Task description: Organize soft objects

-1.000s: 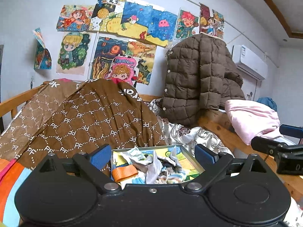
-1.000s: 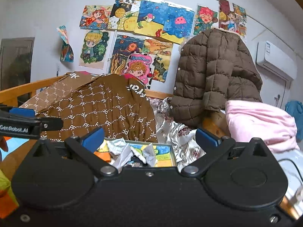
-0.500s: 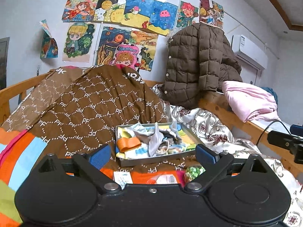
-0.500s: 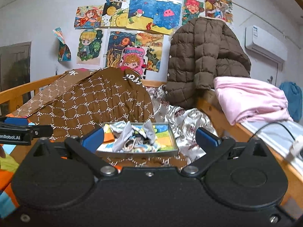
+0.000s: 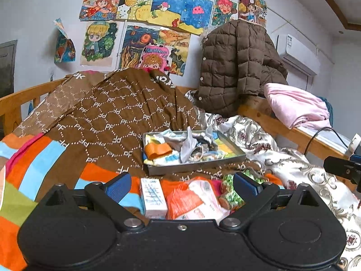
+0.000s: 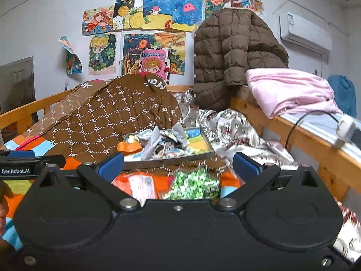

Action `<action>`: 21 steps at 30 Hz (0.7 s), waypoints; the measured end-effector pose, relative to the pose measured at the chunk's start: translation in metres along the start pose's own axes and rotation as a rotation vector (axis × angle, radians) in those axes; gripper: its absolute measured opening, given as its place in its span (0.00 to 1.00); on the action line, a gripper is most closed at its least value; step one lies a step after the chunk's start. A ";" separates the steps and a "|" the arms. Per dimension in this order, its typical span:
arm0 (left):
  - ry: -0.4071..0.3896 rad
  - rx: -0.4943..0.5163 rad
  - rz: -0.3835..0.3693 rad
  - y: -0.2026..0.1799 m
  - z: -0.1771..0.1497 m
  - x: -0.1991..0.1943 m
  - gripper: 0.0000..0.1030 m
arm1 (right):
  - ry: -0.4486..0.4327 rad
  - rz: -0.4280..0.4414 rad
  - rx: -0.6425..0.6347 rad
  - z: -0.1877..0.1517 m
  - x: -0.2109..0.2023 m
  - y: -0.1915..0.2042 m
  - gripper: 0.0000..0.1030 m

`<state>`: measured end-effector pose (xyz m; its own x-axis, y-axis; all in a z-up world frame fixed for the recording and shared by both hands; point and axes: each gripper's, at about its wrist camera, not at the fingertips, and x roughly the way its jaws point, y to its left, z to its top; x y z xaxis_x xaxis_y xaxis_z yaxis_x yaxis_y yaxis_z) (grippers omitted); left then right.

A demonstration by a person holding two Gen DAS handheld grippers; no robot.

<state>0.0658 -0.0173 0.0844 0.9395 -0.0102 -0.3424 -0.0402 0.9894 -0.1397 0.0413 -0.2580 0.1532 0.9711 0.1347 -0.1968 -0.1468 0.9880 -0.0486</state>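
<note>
A pale grey-white wall [image 5: 33, 11] fills the back of the room, covered with a cluster of bright cartoon drawings [image 5: 162, 13] taped edge to edge. A white air conditioner [image 6: 304, 33] hangs high on the right. A wooden bed frame [image 6: 315, 144] runs along the right side and a matching rail [image 5: 20, 99] along the left. A brown quilted coat [image 5: 234, 67] hangs at the head of the bed. At the far left stands what may be a dark door [image 6: 15, 83]. Light is soft and even.
</note>
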 end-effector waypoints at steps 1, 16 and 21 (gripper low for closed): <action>0.007 0.001 0.002 0.000 -0.003 -0.001 0.94 | 0.005 0.001 0.006 -0.002 0.001 0.000 0.99; 0.069 0.026 0.041 0.000 -0.034 0.000 0.95 | 0.079 0.002 0.101 -0.052 0.009 -0.003 0.99; 0.122 0.012 0.064 0.005 -0.048 0.006 0.95 | 0.109 0.011 0.121 -0.068 0.020 -0.003 0.99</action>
<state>0.0544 -0.0192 0.0371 0.8868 0.0360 -0.4607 -0.0940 0.9902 -0.1034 0.0488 -0.2636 0.0830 0.9423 0.1434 -0.3023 -0.1278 0.9893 0.0711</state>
